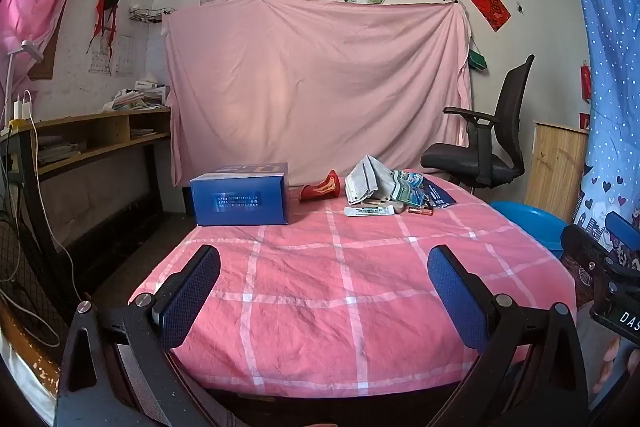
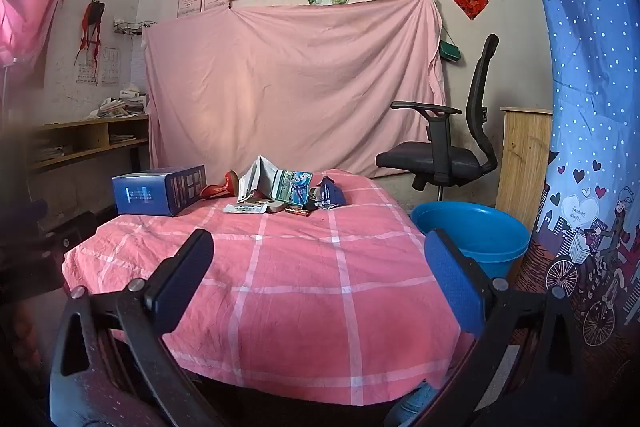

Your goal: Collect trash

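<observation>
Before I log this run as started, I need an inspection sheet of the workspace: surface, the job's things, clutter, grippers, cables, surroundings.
Surface: table under a pink checked cloth, wrinkled.
Job's things: wrapper pile at the far edge; blue bucket on the floor to the table's right.
Clutter: blue box and a red item beside the pile.
Grippers: left gripper and right gripper both open, holding nothing, short of the pile.
Cables: white cables hanging by the shelf at left.
Surroundings: office chair, pink sheet on the wall, certificates above.
</observation>
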`<state>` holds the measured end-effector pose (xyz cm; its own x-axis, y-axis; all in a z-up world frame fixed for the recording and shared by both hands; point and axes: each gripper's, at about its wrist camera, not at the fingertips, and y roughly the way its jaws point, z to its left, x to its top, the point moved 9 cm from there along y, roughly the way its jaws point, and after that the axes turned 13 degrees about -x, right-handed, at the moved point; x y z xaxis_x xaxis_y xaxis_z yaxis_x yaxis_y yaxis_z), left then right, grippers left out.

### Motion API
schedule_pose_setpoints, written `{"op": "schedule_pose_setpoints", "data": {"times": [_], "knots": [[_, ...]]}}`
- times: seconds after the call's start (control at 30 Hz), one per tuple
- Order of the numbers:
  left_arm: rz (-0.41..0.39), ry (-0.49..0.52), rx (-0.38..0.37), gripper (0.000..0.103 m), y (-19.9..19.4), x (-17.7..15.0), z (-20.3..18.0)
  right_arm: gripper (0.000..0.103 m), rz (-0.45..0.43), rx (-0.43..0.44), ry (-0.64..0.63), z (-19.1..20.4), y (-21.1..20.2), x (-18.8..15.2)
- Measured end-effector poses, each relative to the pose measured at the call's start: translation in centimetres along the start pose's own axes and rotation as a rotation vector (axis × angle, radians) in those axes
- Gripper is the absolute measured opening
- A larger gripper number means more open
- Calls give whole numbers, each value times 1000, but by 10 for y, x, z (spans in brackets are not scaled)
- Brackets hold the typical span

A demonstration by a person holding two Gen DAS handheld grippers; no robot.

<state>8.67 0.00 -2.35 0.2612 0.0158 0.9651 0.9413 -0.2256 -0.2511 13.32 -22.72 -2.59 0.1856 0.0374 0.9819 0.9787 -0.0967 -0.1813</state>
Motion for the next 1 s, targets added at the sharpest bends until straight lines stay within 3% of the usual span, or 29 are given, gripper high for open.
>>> {"op": "schedule_pose_setpoints", "data": {"times": [1.0], "knots": [[15, -5, -4, 102, -1, -2, 0, 103, 9, -1, 3, -3, 2, -2]]}}
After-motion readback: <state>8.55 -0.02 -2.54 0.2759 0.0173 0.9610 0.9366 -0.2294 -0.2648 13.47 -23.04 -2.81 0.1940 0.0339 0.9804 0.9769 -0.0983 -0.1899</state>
